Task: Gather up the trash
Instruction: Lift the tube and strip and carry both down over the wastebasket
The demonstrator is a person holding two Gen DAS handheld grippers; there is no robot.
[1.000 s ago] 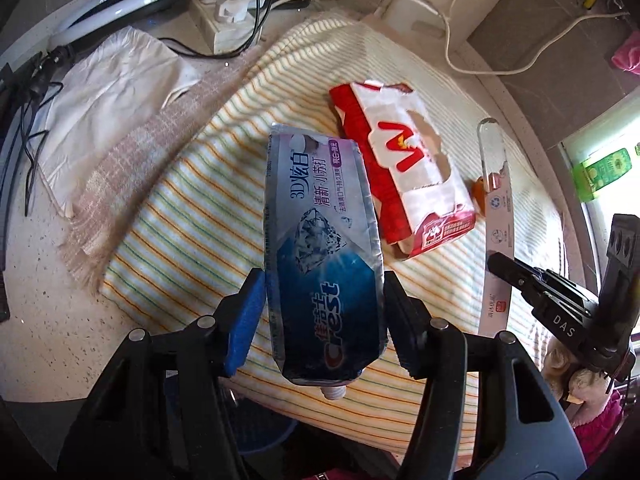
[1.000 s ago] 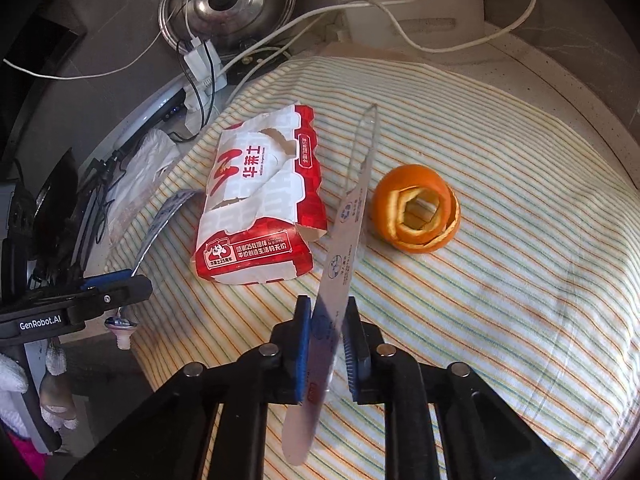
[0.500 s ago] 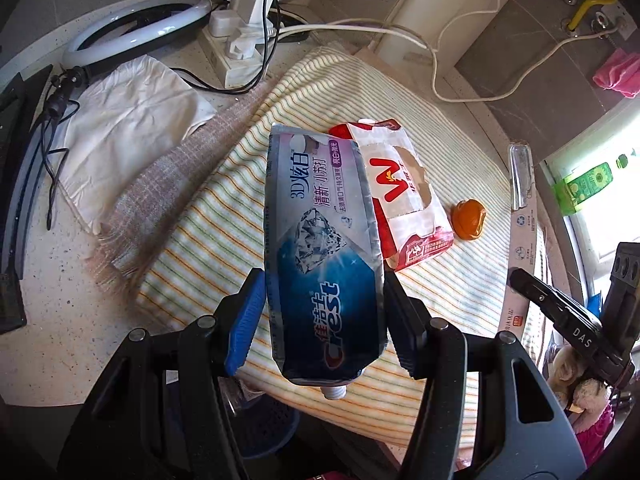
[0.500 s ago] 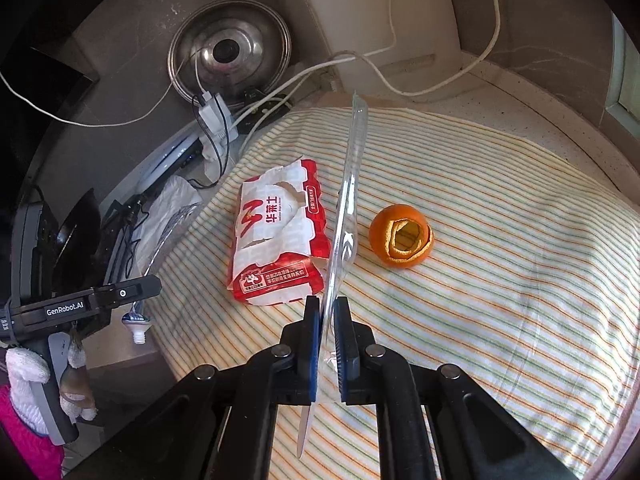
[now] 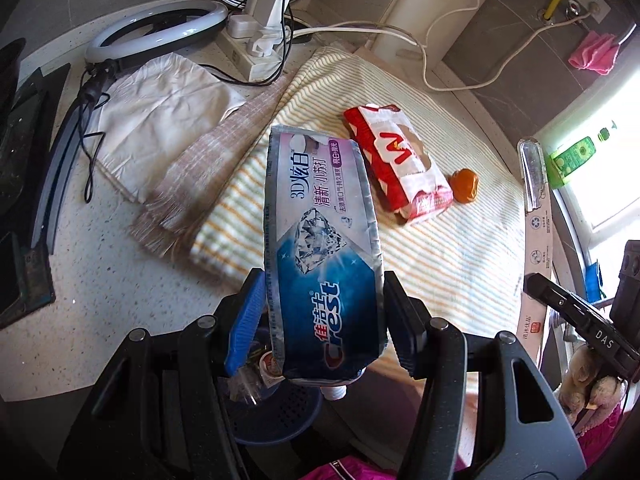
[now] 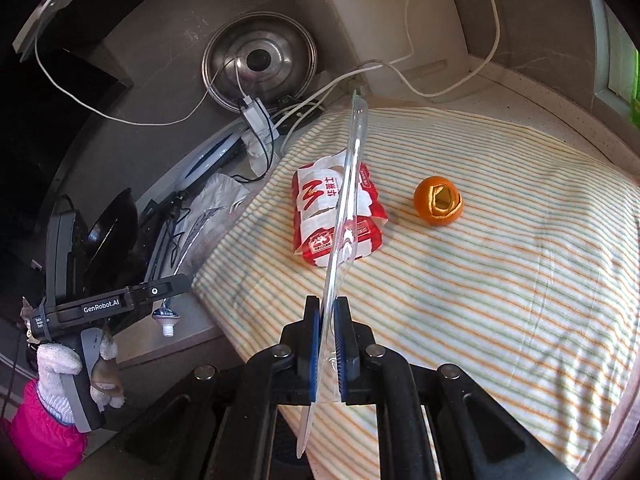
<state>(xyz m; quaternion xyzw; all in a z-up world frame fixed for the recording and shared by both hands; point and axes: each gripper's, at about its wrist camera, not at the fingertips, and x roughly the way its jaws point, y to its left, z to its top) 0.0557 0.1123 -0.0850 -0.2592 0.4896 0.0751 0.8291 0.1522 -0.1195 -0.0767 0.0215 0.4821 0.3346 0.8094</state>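
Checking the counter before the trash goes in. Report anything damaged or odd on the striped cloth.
The red and white paper wrapper on the striped cloth is torn open along its top. Beside it, apart from it, sits an orange peel, hollow and curled into a ball.

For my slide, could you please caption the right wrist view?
Right hand-held gripper clamps a flat clear plastic package above the striped cloth.
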